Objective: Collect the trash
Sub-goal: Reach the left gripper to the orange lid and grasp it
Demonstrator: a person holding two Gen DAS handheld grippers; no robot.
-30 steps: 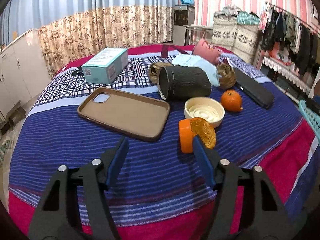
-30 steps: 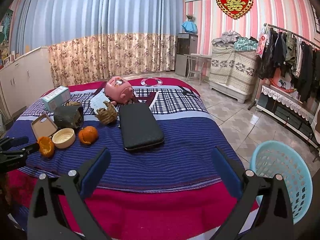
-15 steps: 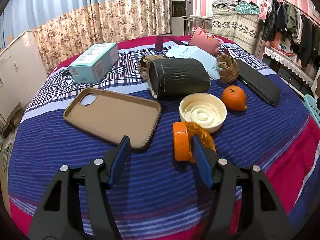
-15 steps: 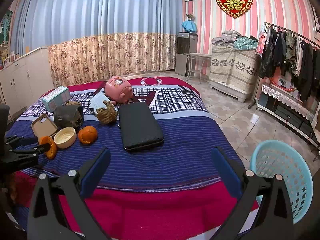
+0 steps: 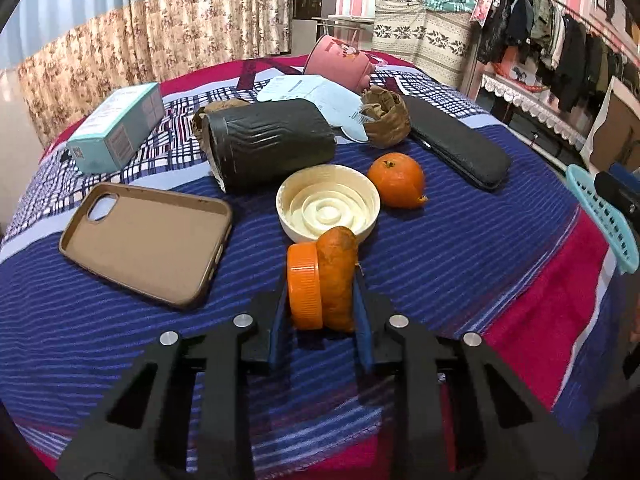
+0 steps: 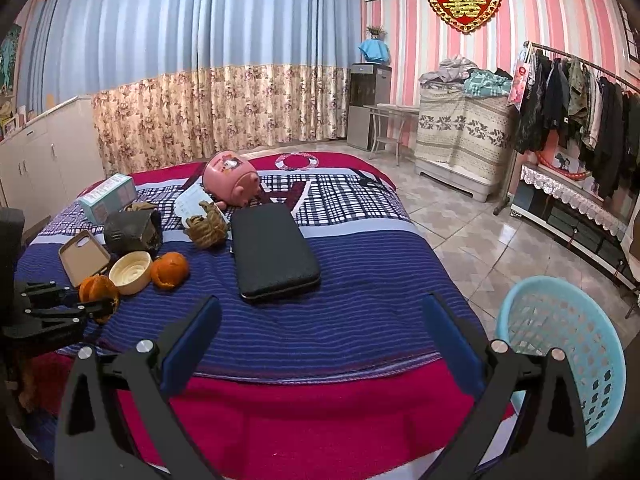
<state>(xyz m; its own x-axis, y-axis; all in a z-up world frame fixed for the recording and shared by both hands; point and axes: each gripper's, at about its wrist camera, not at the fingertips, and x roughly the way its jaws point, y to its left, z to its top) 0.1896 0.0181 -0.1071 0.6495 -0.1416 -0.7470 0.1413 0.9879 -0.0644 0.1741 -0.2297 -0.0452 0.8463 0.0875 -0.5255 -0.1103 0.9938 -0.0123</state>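
An orange peel [image 5: 338, 276] and an orange bottle cap [image 5: 304, 292] stand side by side on the striped bed cover. My left gripper [image 5: 320, 312] is closing around both, one blue pad against the cap and the other against the peel. From the right wrist view the left gripper [image 6: 96, 306] sits at the bed's near left corner with the peel [image 6: 98, 286] in it. My right gripper [image 6: 320, 336] hangs open and empty over the bed's front edge. A light blue basket [image 6: 560, 340] stands on the floor to its right.
Beyond the peel lie a cream lid [image 5: 328, 204], another orange piece [image 5: 396, 180], a brown phone case [image 5: 148, 240], a toppled black cup [image 5: 272, 140], a teal box [image 5: 116, 126], crumpled brown paper [image 5: 386, 118], a black case [image 5: 456, 144] and a pink piggy bank [image 5: 340, 62].
My left gripper has moved forward over the peel and cap and its jaws have narrowed from wide open onto them. The right gripper has not moved.
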